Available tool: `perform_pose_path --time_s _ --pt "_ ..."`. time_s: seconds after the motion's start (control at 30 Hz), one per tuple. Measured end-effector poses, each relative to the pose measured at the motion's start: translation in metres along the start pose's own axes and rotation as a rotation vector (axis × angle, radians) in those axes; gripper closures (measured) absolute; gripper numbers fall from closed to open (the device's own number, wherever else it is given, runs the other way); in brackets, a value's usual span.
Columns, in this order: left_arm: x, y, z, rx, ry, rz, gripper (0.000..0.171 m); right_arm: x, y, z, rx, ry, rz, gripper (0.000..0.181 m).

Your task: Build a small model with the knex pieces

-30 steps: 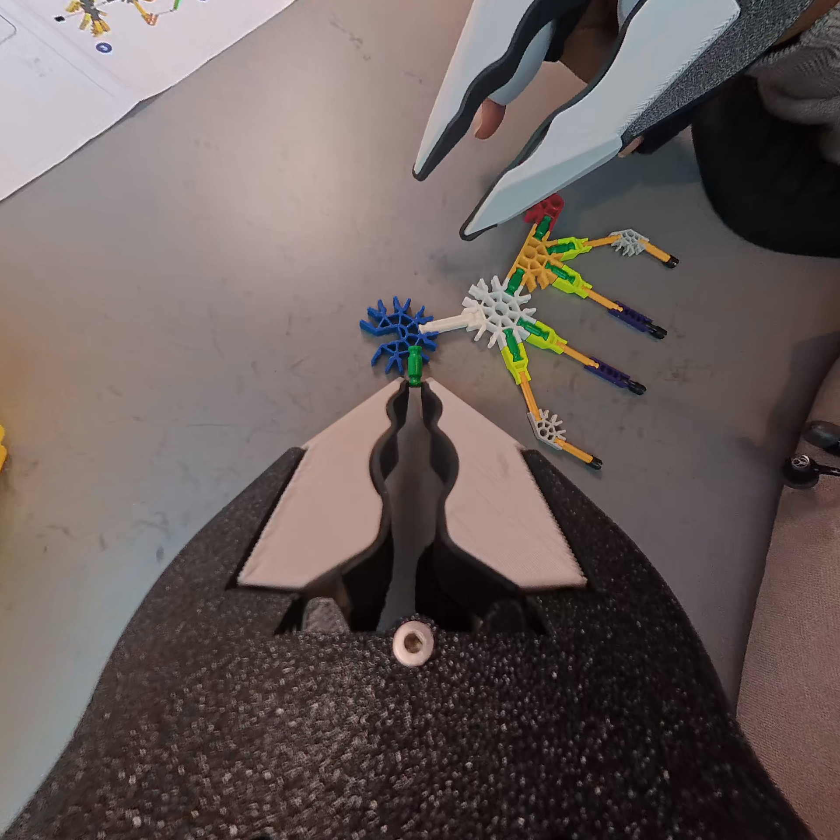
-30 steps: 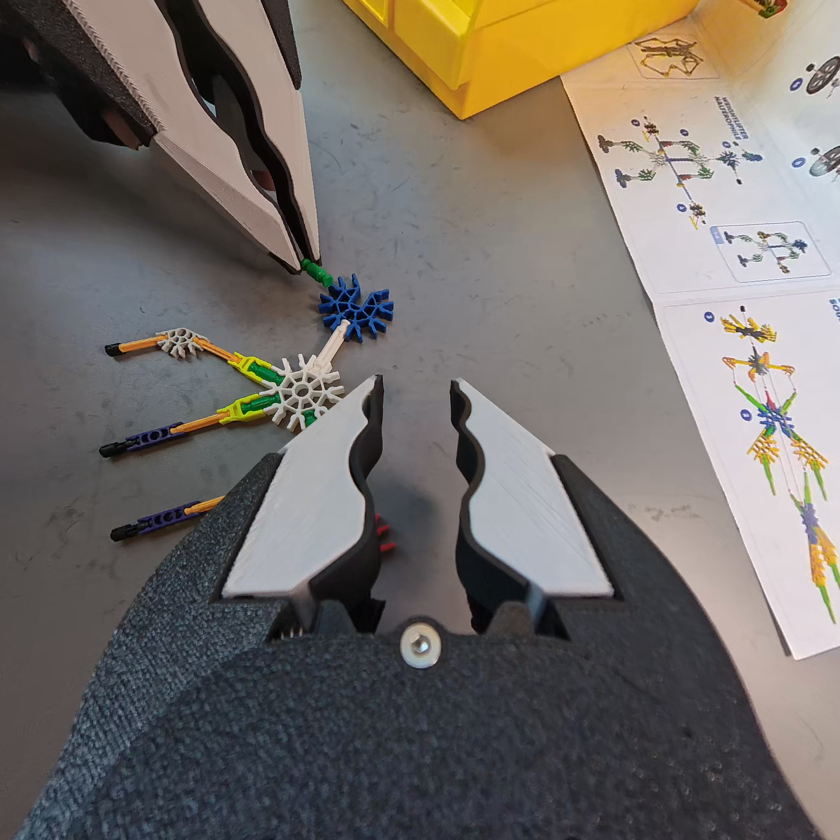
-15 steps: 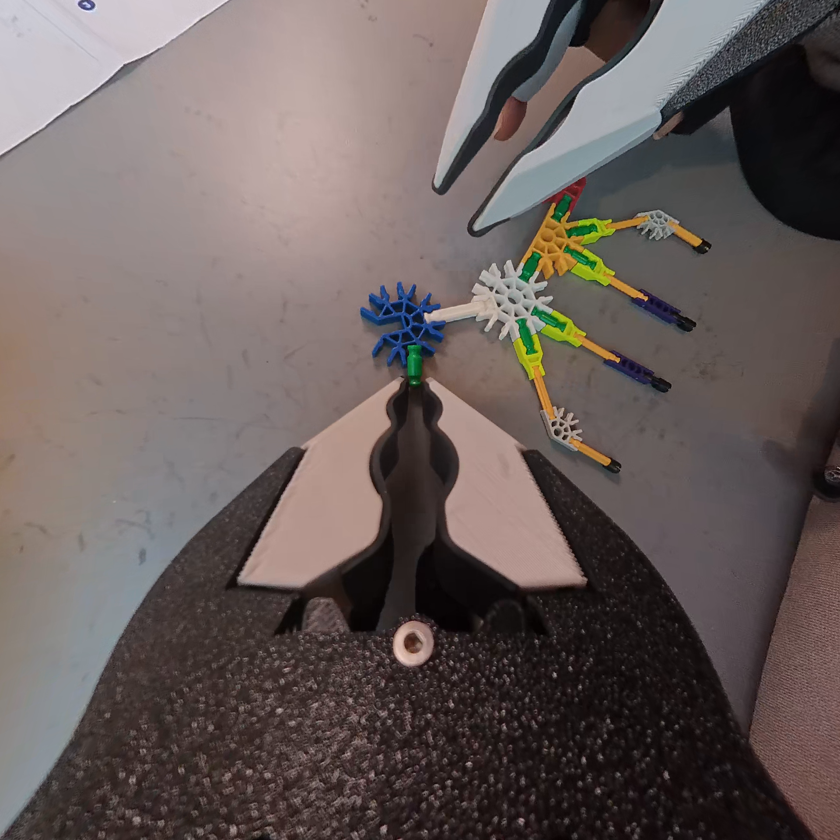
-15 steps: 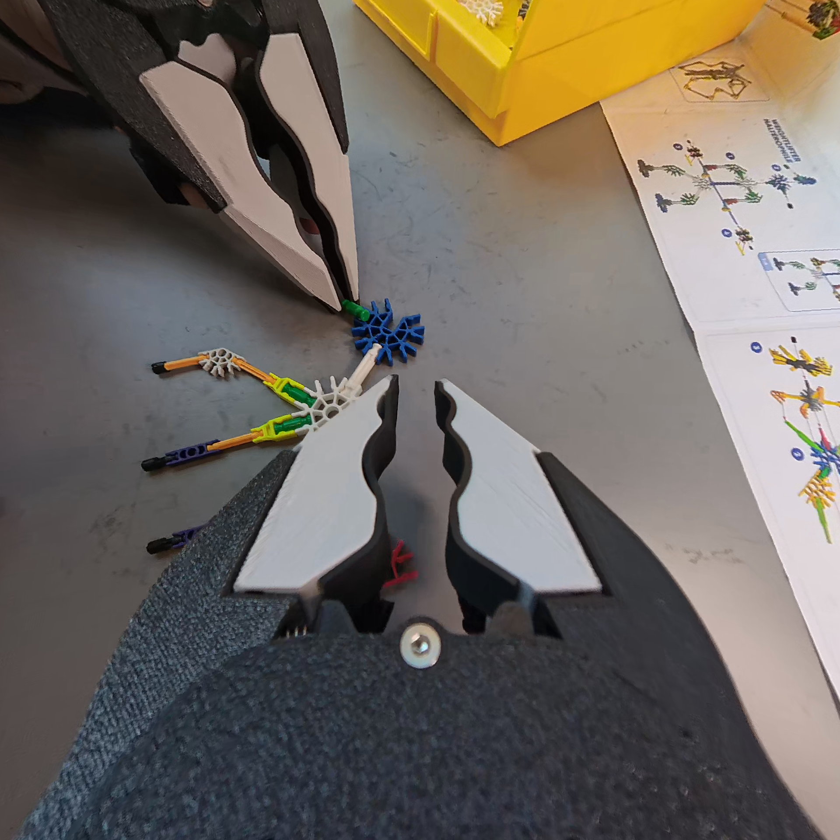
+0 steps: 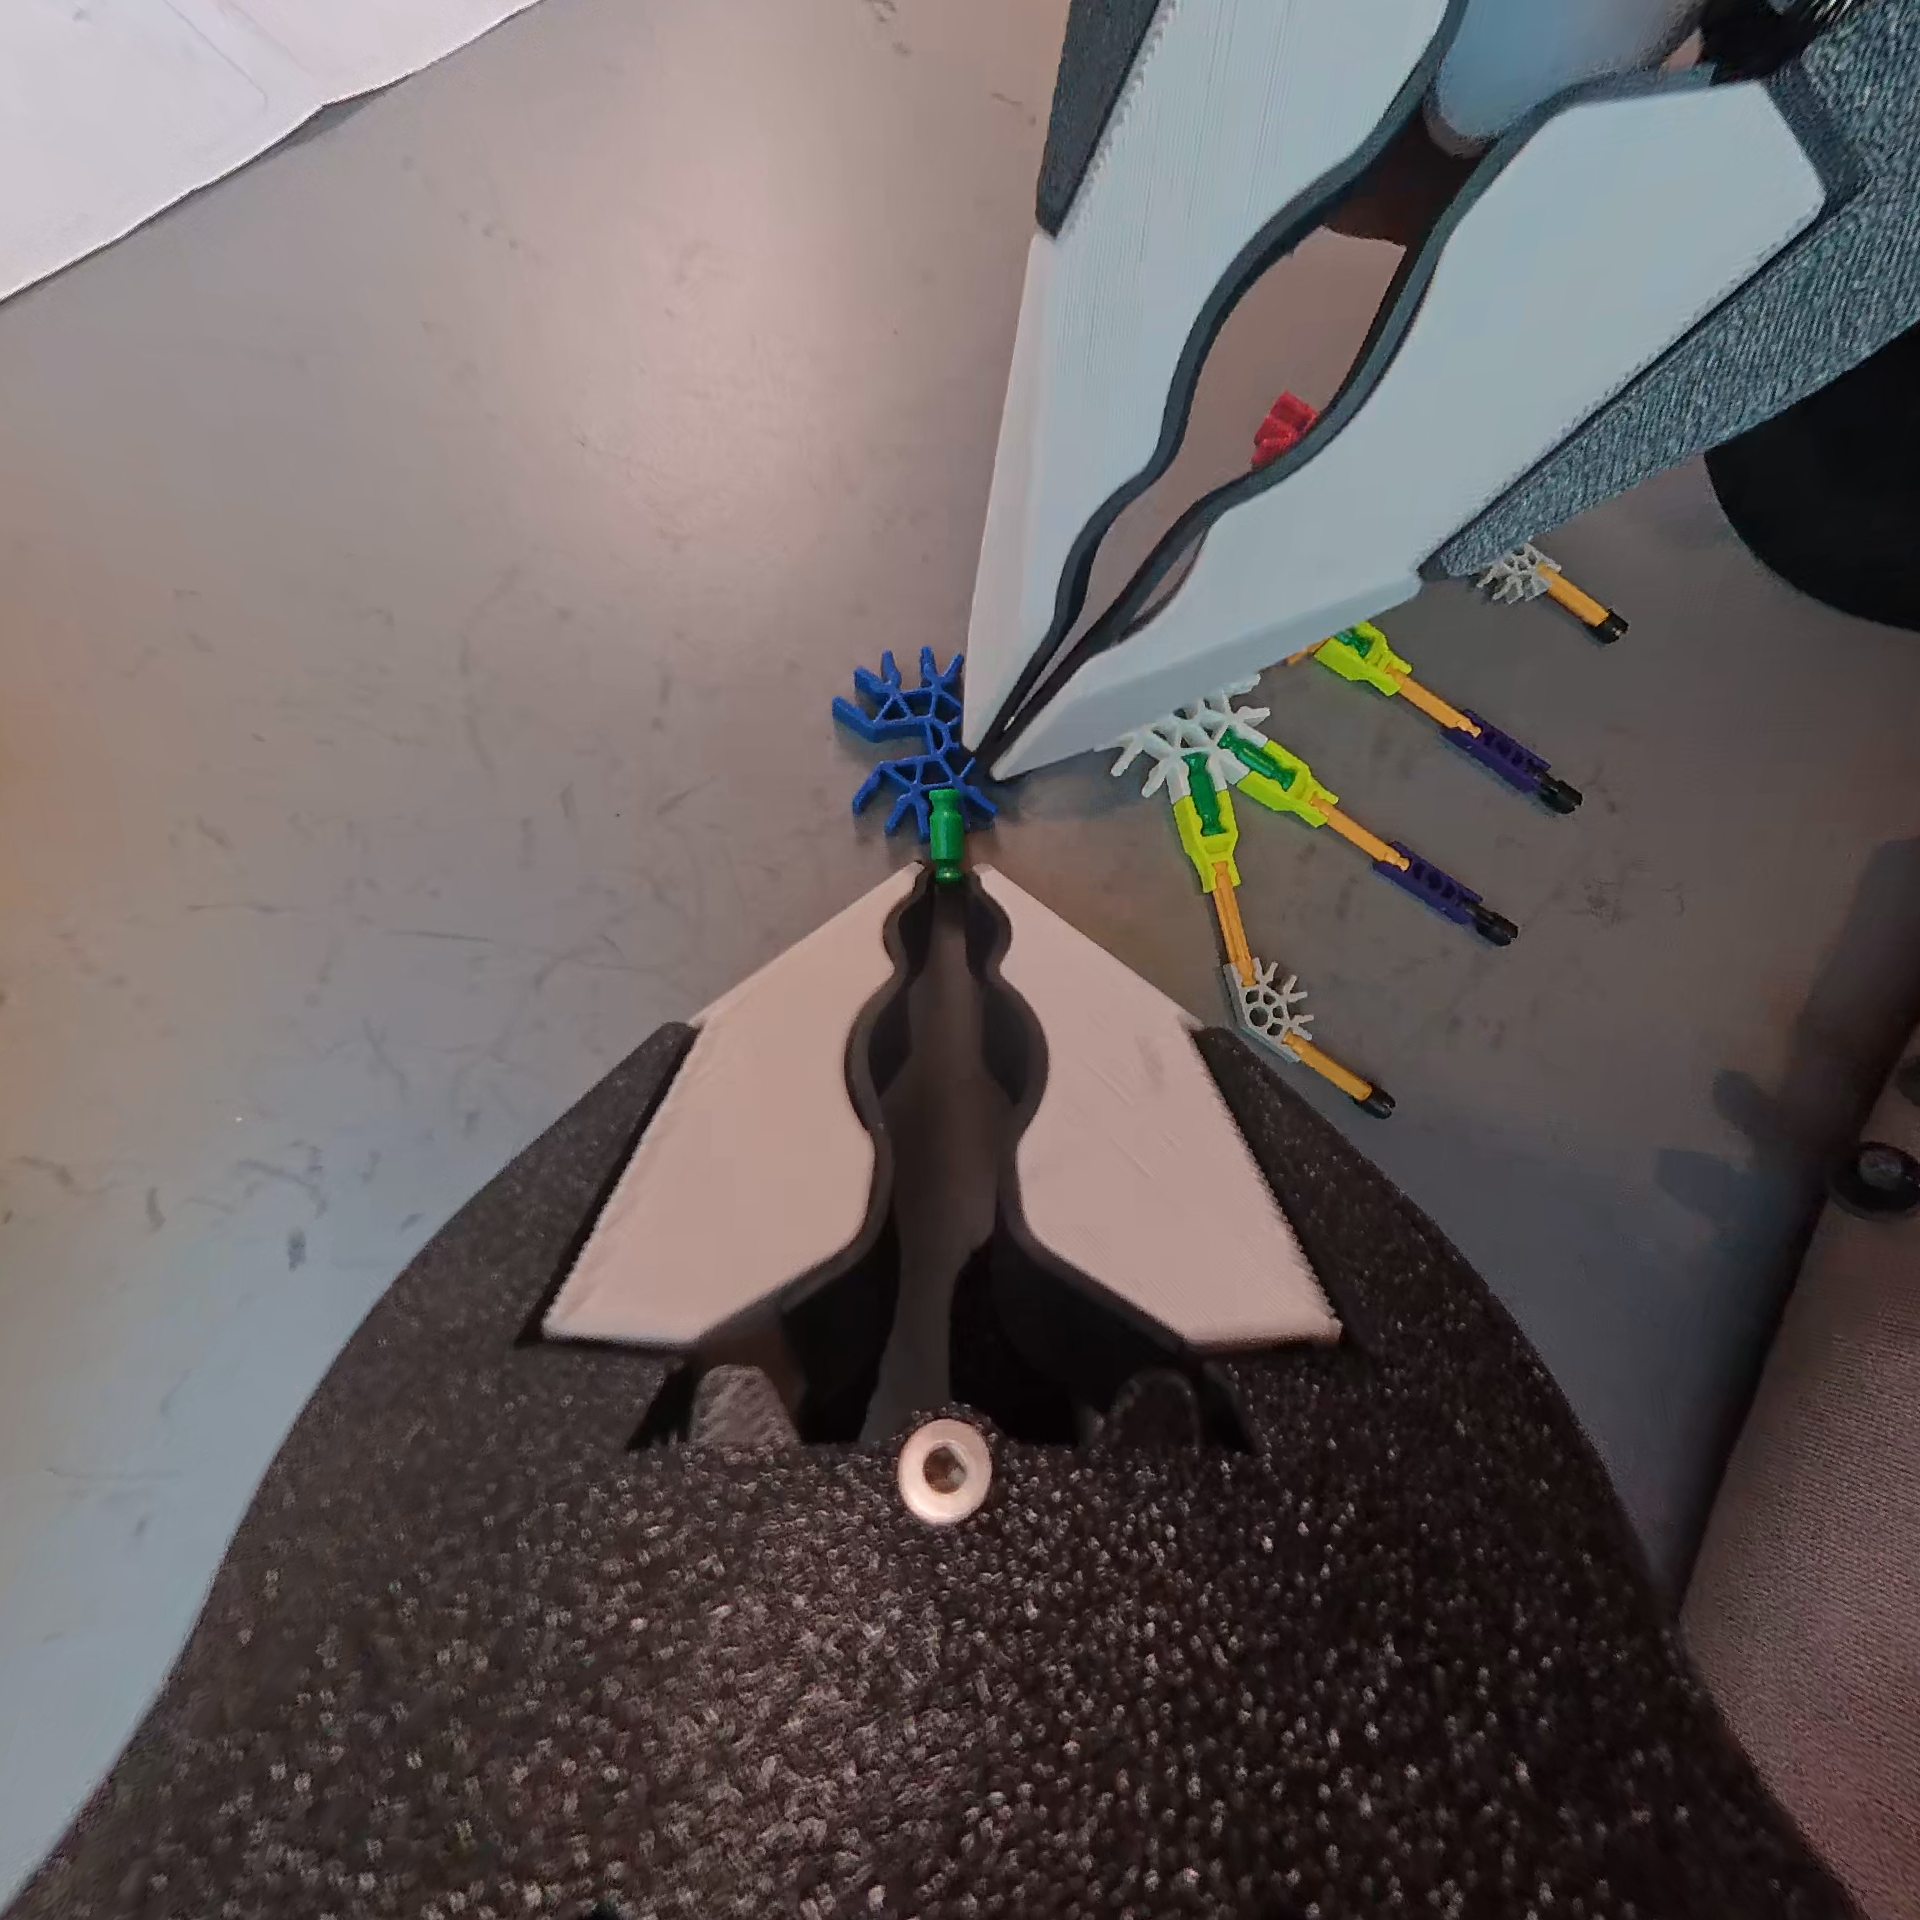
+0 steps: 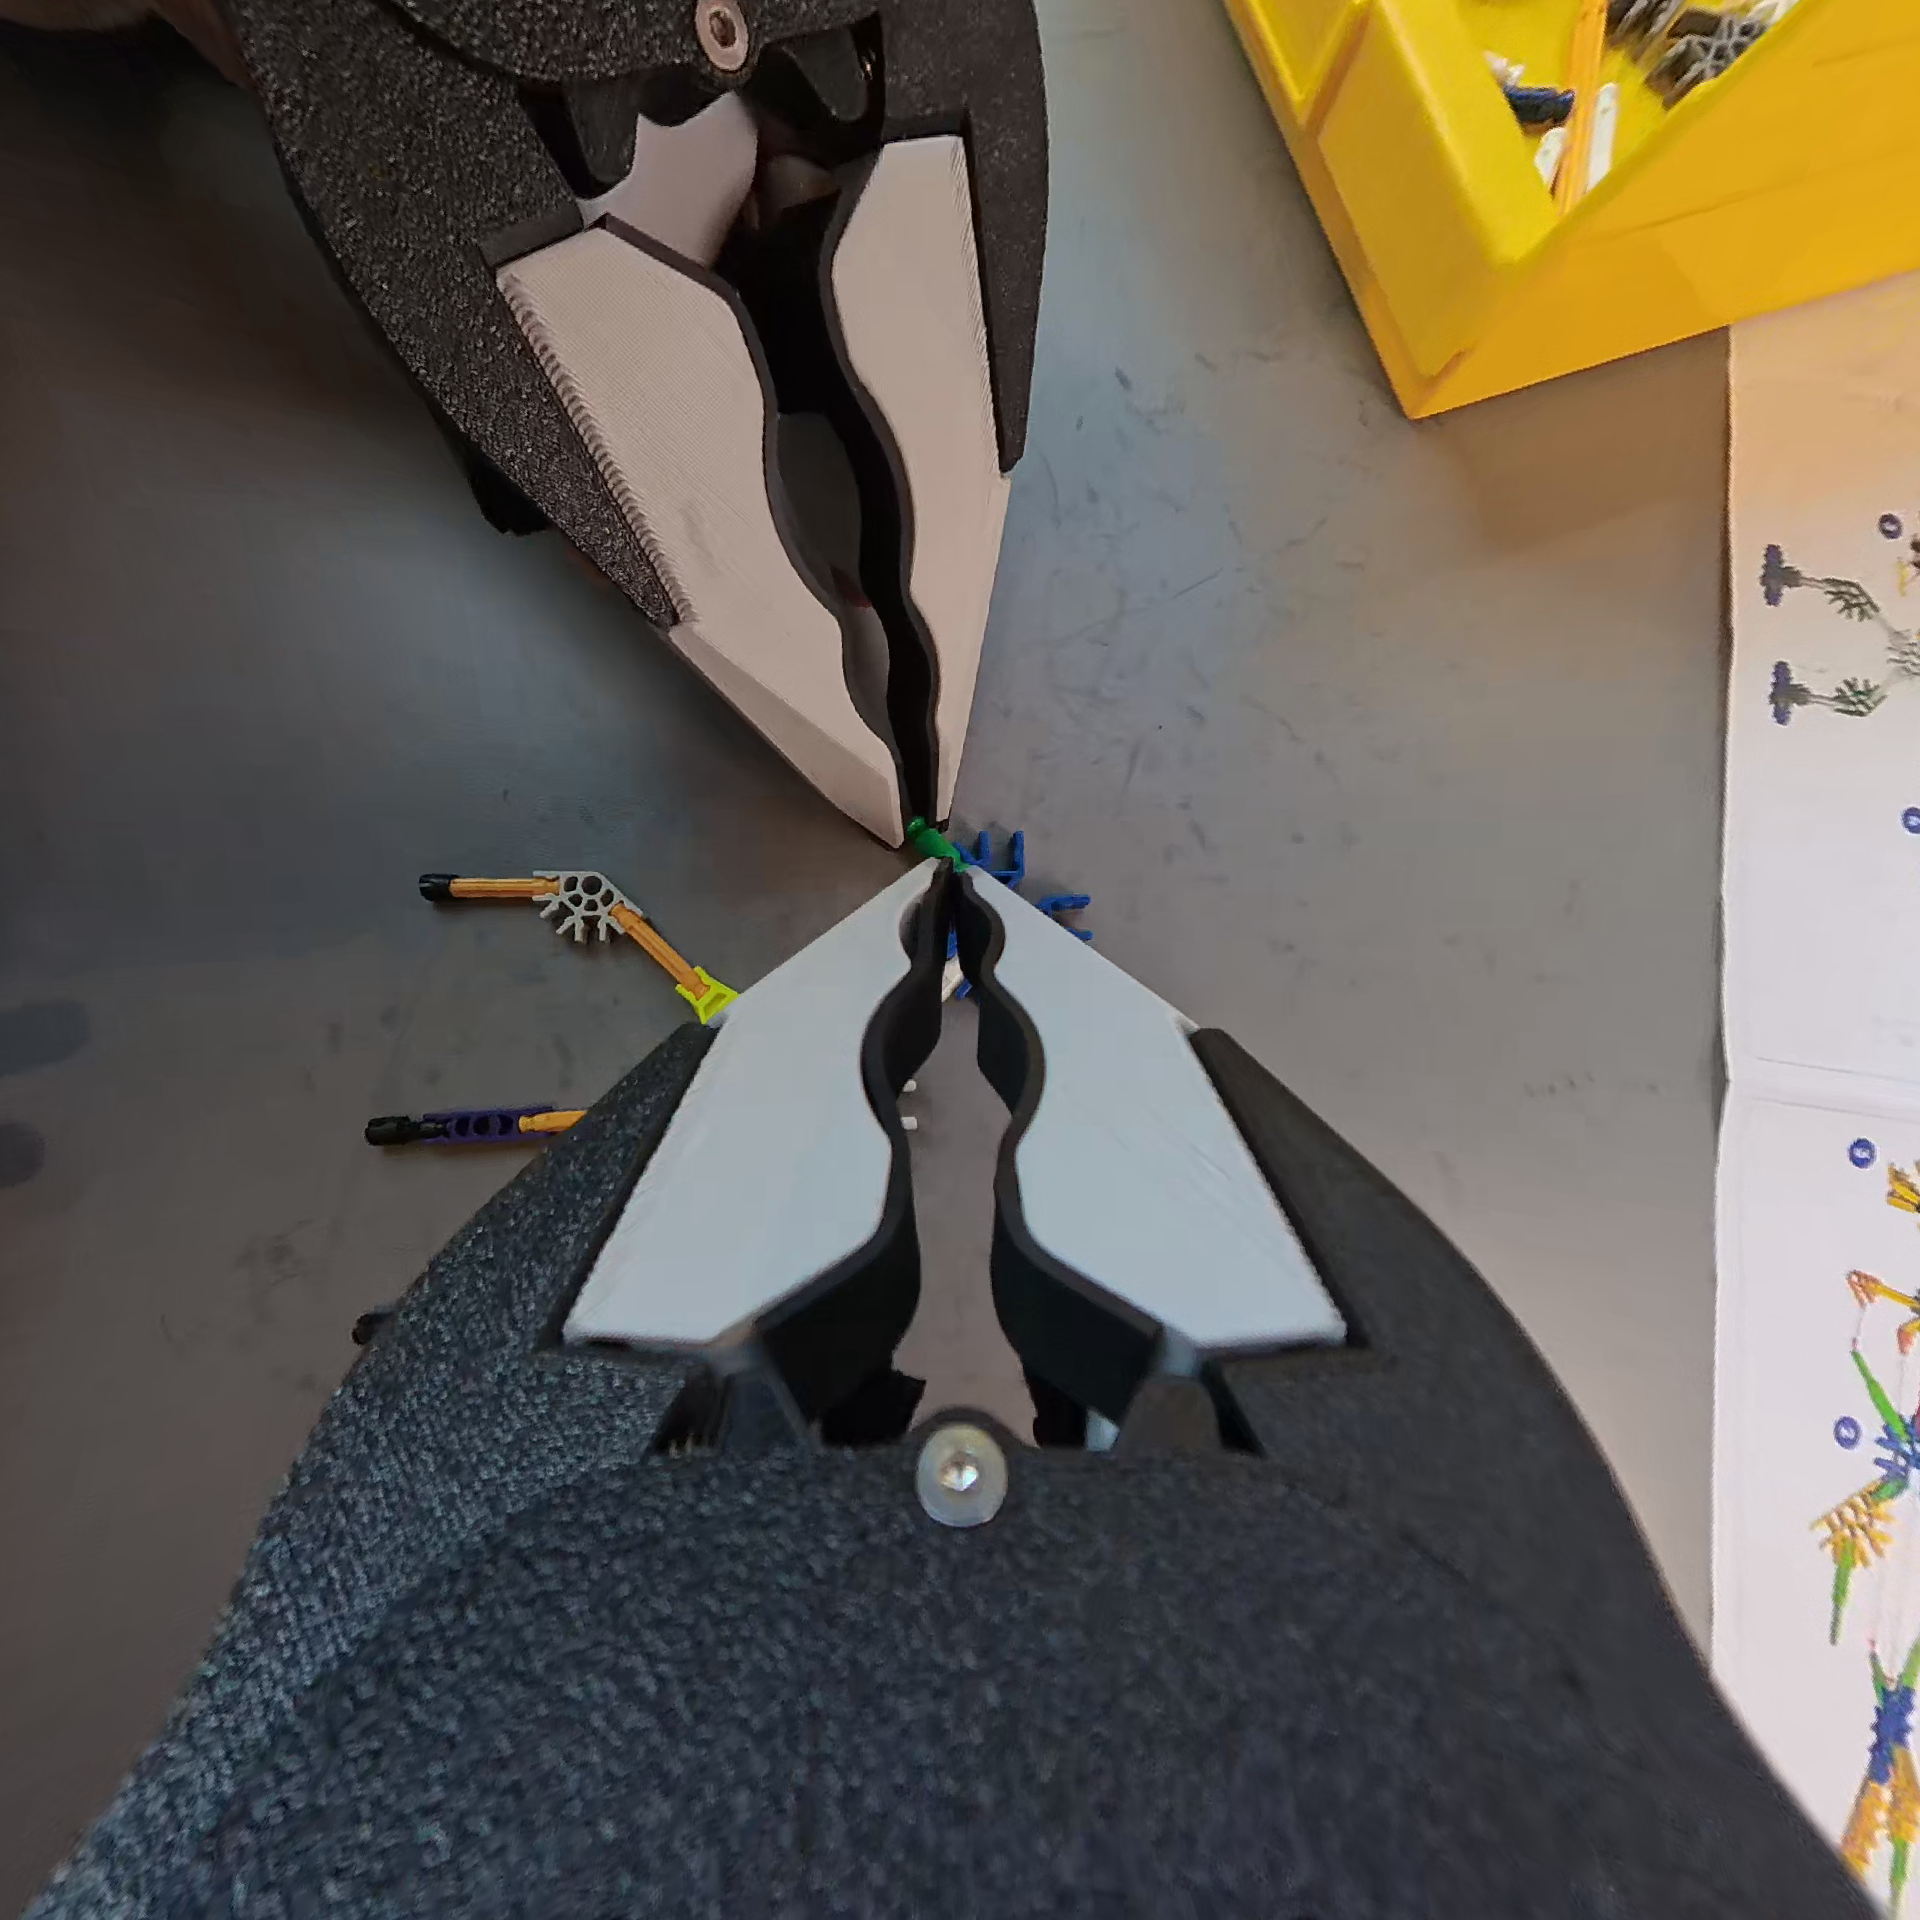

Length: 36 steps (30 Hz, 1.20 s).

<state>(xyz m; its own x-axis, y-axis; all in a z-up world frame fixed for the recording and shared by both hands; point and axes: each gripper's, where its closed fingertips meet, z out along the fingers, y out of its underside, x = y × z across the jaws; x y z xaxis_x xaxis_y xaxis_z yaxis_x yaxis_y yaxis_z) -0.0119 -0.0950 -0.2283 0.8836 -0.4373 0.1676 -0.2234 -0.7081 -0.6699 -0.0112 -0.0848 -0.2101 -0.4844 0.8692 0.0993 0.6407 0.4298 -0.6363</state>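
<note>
Left tongs [image 5: 943, 883] closed on short green rod [image 5: 945, 831], far end touching blue connector [image 5: 914, 743] on grey surface [image 5: 468, 623]. Right tongs [image 6: 951, 883] nearly closed at connector's opp. side; grip: cannot tell. Yellow bin [image 6: 1507, 260] well apart.

Both views bright enough, even indoor light, no hard glare. Left wrist view: table [image 5: 436, 644] reads warm grey-tan, lighter twd 9–10 o'clock; soft shadow pooled under the right gripper [image 5: 992, 764] tips and at 3–4 o'clock. Right wrist view: table darker, cooler; deepest shade at 9–11 o'clock beneath the left gripper [image 6: 928, 821], brighter twd 1–3 o'clock near yellow bin [image 6: 1475, 229]. Wide-angle bend strong at edges in both. Centre parts sharp; near housings slightly soft, motion smear along rims at 6–8 o'clock. Paper sheet [image 6: 1818, 935] at 3 o'clock blurred, a bit washed out.
</note>
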Motion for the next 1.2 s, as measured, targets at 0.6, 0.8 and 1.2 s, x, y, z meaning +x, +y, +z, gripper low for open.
perform_pose_path --time_s 0.6,0.8,1.2 --pt "-0.003 -0.003 0.001 0.004 0.010 -0.068 0.167 0.007 -0.001 0.010 -0.122 -0.035 -0.048 0.181" --pt "-0.003 -0.003 0.001 0.003 0.020 -0.077 0.167 0.009 0.003 0.012 -0.152 -0.045 -0.046 0.181" --pt "-0.006 -0.006 0.002 0.003 0.005 -0.054 0.167 0.024 0.003 0.000 -0.117 -0.008 0.009 0.181"
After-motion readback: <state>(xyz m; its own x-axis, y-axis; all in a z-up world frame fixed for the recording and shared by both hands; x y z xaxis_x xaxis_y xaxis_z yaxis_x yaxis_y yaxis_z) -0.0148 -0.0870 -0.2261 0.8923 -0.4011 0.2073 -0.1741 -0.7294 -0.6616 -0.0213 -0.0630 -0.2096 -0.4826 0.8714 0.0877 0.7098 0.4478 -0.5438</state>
